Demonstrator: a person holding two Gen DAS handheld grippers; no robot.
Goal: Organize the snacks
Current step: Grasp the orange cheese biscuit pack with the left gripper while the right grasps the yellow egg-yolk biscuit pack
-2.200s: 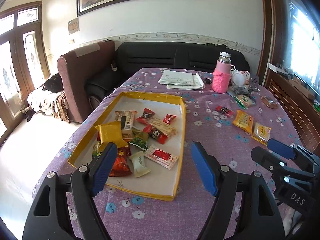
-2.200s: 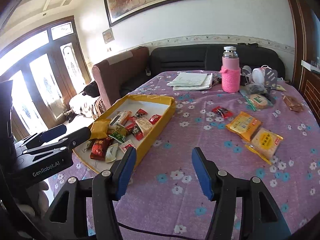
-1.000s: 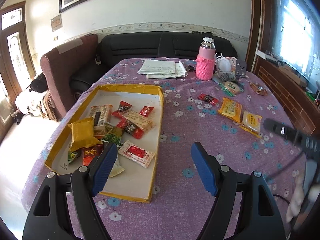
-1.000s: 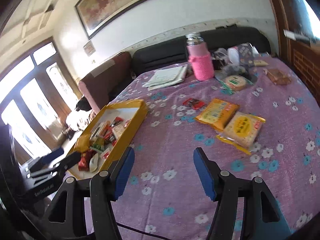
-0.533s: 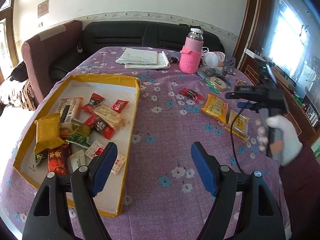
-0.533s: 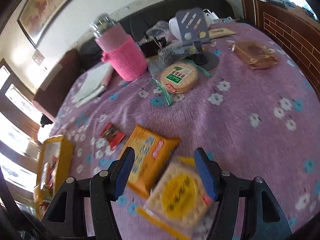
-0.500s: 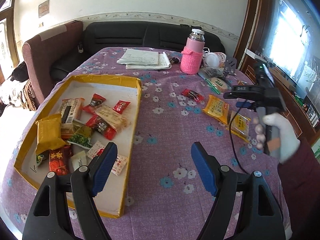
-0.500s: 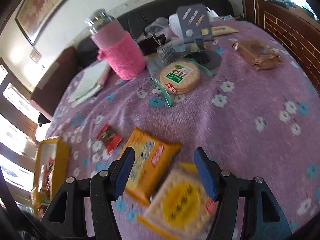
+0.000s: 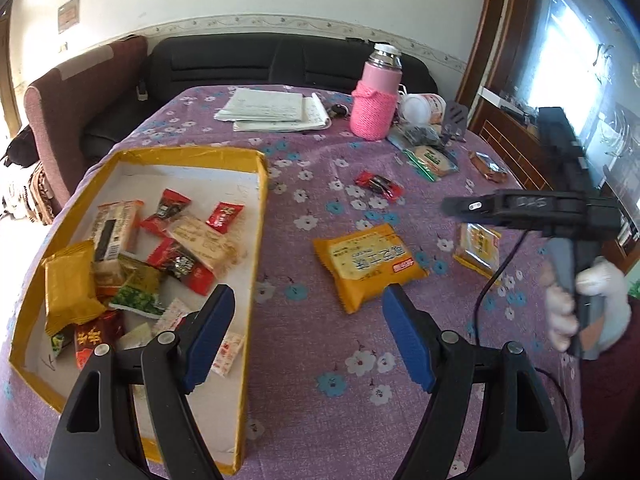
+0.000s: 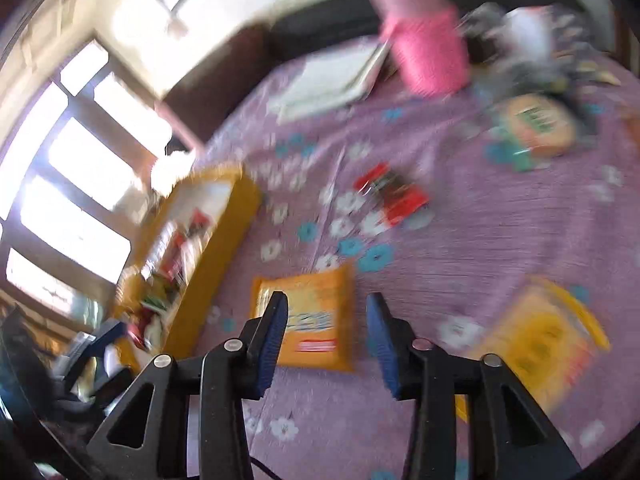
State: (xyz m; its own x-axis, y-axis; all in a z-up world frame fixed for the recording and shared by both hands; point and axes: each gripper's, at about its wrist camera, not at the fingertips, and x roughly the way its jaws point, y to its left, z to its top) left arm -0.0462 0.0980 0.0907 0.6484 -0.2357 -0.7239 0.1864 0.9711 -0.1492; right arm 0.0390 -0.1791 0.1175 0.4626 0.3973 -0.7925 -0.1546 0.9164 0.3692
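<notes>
A yellow-rimmed tray (image 9: 262, 200) on the purple floral tablecloth holds several snack packets. An orange packet (image 9: 368, 262) lies on the cloth to its right, just beyond my open, empty left gripper (image 9: 308, 312). A yellow cracker packet (image 9: 478, 246) and a small red packet (image 9: 378, 185) lie farther right. My right gripper (image 10: 326, 324) is open and hovers over the orange packet (image 10: 312, 320), whose near edge lies between the fingers. The right wrist view is blurred; the red packet (image 10: 390, 192) and cracker packet (image 10: 544, 340) show there.
A pink-sleeved flask (image 9: 376, 100), papers (image 9: 276, 110), a round biscuit pack (image 9: 430, 158) and small clutter stand at the table's far side. Sofas lie behind the table. The right gripper's body and gloved hand (image 9: 580, 304) are over the table's right edge.
My right gripper has swung left, from over the yellow cracker packet to over the orange packet, and its fingers have narrowed. My left gripper has moved closer over the table and stays open.
</notes>
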